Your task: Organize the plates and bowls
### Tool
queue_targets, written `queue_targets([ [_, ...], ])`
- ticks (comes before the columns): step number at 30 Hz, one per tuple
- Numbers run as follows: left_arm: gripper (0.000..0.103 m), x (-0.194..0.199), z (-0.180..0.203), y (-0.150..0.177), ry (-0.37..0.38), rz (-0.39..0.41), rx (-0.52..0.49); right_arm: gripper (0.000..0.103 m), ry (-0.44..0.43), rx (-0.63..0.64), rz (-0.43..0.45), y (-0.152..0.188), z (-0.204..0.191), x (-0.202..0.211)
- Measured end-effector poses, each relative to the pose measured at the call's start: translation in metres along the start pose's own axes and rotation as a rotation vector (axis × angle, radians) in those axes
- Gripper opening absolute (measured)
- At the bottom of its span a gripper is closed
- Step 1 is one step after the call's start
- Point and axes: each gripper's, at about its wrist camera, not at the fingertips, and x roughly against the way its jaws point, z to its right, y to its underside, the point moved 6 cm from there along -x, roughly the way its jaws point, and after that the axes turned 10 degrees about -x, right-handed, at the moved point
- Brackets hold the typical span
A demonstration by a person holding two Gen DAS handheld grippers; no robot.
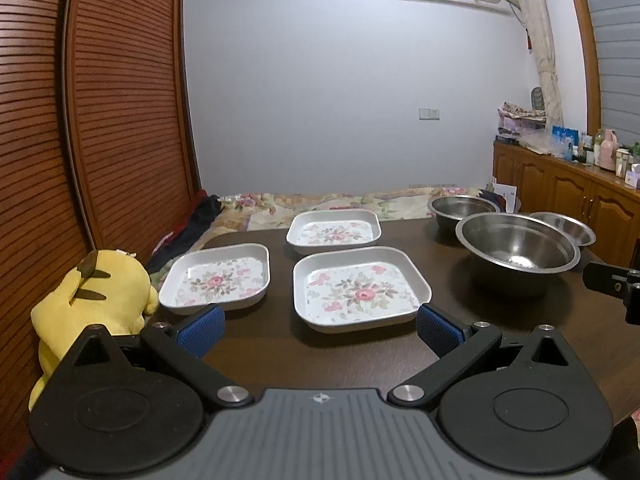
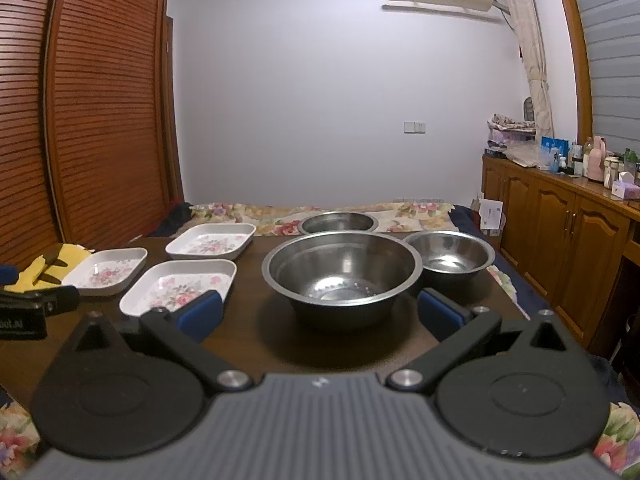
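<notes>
A dark table (image 1: pixel 500 328) fills mid-frame, carrying three steel bowls (image 2: pixel 342 270) at right and three floral square plates (image 1: pixel 360 290) at centre-left, a yellow plush toy (image 1: pixel 100 296) at the left edge, while the left gripper (image 1: pixel 318 330) and right gripper (image 2: pixel 320 314) both hover spread wide, empty, low in frame.
</notes>
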Motion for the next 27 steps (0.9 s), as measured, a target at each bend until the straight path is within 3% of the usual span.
queue_targets([
  [15,0.103,-0.031,-0.012,0.016,0.063,-0.116,0.037,0.103,-0.103,0.057,-0.028,-0.005,-0.027,-0.031],
  [27,0.103,-0.048,-0.044,0.003,0.021,-0.081,0.019,0.103,-0.210,0.124,-0.025,-0.023,-0.078,-0.055],
])
